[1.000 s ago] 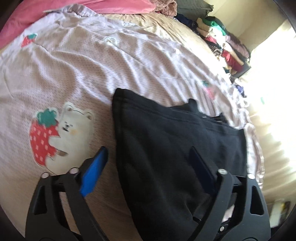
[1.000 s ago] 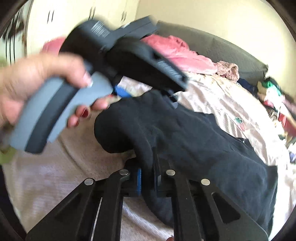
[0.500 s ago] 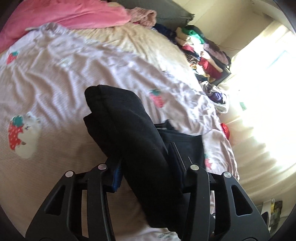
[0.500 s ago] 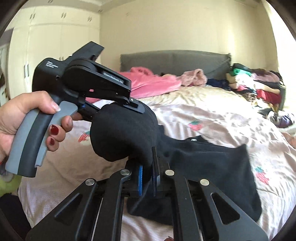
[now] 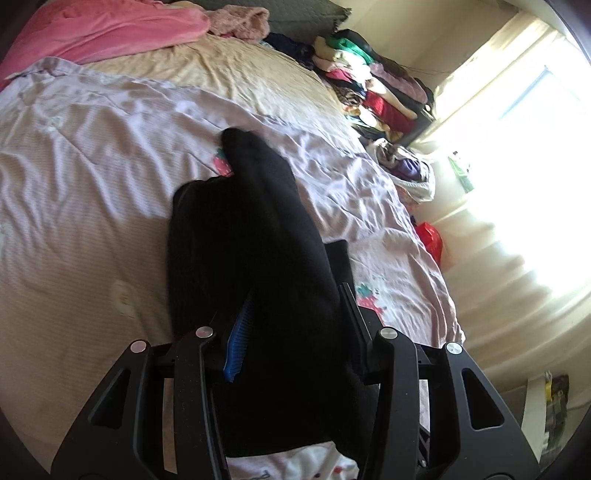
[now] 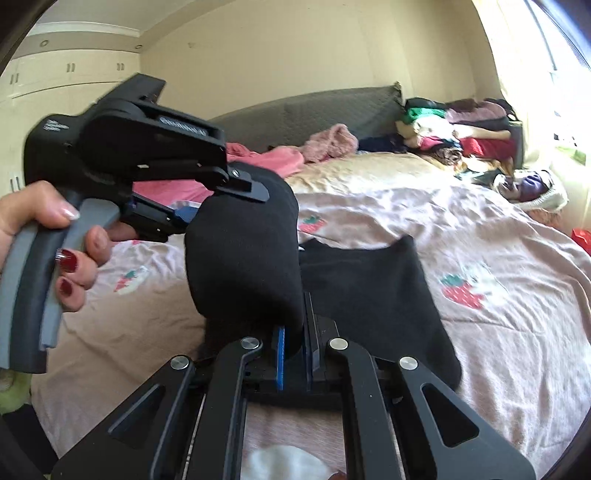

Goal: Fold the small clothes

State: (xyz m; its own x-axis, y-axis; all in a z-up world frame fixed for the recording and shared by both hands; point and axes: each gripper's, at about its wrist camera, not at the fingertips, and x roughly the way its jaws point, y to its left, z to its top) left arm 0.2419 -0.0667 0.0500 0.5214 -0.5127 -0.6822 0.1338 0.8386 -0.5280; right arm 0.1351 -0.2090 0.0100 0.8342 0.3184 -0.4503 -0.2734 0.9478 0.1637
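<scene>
- Your left hand-held gripper (image 5: 295, 332) is pinching a thick fold of the black garment (image 5: 258, 258); the cloth fills the gap between its blue pad and the opposite finger.
- Your right hand-held gripper (image 6: 293, 354) has its fingers pressed nearly together, nipping a thin edge of the same black garment (image 6: 243, 258).
- In the right wrist view, the left hand-held gripper (image 6: 207, 199) shows from the side, with your left hand (image 6: 55, 240) wrapped around its grey handle and the garment's top bulging out past its tip.
- The part of the garment between the two grips is lifted off the bed (image 5: 92, 203) as a rounded hump, while the rest lies flat on the bedspread to the right of the hump.
- The bedspread (image 6: 498, 258) is pale lilac with strawberry prints, rumpled, and covers most of the bed.
- A pink blanket (image 5: 103, 33) lies bunched near the grey headboard (image 6: 314, 110).
- A pile of mixed clothes (image 6: 458, 129) sits at the far side, by the bright window.
</scene>
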